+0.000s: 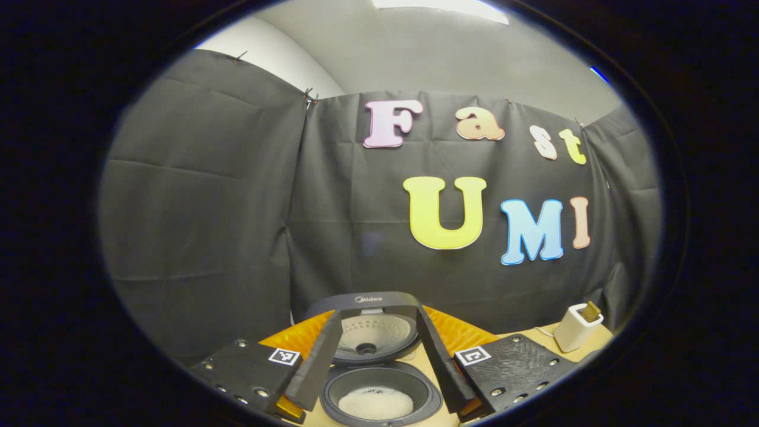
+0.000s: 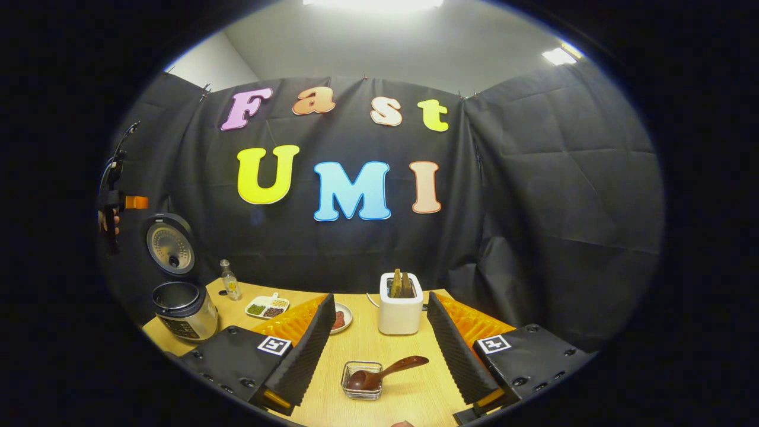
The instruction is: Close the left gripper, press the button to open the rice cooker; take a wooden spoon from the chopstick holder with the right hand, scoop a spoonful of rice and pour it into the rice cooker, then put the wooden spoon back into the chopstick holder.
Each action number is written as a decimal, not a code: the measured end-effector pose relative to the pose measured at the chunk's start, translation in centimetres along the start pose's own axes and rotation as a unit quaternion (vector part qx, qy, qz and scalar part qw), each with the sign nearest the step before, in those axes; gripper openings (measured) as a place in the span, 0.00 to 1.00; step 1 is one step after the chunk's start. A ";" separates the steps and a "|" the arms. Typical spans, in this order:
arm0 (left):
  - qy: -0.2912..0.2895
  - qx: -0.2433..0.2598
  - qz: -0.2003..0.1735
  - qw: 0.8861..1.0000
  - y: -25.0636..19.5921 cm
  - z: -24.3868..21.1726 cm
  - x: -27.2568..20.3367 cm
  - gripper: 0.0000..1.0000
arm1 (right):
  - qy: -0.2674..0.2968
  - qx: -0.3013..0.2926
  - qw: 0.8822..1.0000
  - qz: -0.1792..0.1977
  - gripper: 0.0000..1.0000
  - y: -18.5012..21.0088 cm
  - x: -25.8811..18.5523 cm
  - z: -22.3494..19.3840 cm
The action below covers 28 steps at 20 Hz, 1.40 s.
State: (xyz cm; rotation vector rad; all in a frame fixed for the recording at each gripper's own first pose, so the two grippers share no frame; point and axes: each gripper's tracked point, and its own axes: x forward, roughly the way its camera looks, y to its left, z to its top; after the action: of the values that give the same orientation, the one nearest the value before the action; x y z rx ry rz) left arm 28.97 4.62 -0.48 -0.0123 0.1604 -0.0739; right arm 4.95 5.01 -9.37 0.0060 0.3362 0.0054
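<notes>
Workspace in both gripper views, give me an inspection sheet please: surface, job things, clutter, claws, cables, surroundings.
Surface: wooden table.
Job's things: rice cooker with lid open, rice in its pot; wooden spoon lying in a small wire basket; white chopstick holder with utensils upright.
Clutter: bottle, divided dish, small plate.
Claws: left claw open above the cooker; right claw open, empty.
Cables: nothing seen.
Surroundings: black cloth walls, ceiling light.

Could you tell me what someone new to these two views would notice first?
Probably the rice cooker, standing open right under the left gripper, lid up and white rice at the bottom of its pot. In the right gripper view, a wooden spoon rests in a small glass dish between the open fingers, with the white chopstick holder behind it.
</notes>
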 end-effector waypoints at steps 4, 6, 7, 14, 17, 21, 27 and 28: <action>-0.013 0.008 -0.012 1.000 -0.1 1.7 5.0 0.77 | 0.003 -0.008 1.000 -0.020 0.98 0.0 -0.3 -0.4; -0.004 -0.007 -0.015 1.000 0.1 1.5 7.8 0.77 | 0.006 -0.003 0.999 -0.031 0.98 -0.1 -0.2 -0.7; 0.002 -0.011 -0.016 1.000 0.2 1.1 9.3 0.77 | 0.010 -0.003 0.999 -0.036 0.98 -0.2 -0.1 -1.0; 0.033 0.015 0.006 0.999 1.4 -2.7 16.2 0.77 | 0.027 -0.008 0.999 -0.047 0.98 -0.1 0.5 -1.7; 0.044 -0.004 0.016 0.999 1.4 -3.9 16.7 0.77 | 0.024 -0.017 0.999 -0.046 0.98 -0.4 0.9 -1.3; 0.048 -0.027 0.023 0.998 1.3 -4.4 16.1 0.81 | 0.017 -0.018 0.999 -0.035 1.00 -0.5 1.1 -0.7; 0.048 -0.043 0.029 0.997 0.5 -5.4 12.5 0.86 | 0.011 -0.018 1.000 -0.020 1.00 -2.0 0.6 -0.2; 0.052 -0.040 0.031 0.997 0.2 -5.8 11.7 0.82 | 0.010 -0.014 1.000 -0.017 1.00 -2.2 0.4 -0.2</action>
State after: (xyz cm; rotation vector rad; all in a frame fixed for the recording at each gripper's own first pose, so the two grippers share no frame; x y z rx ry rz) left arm 39.56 3.90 -8.05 -0.0831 0.2676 -0.0069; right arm 5.32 2.84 -9.72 -0.0284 0.3559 -0.0225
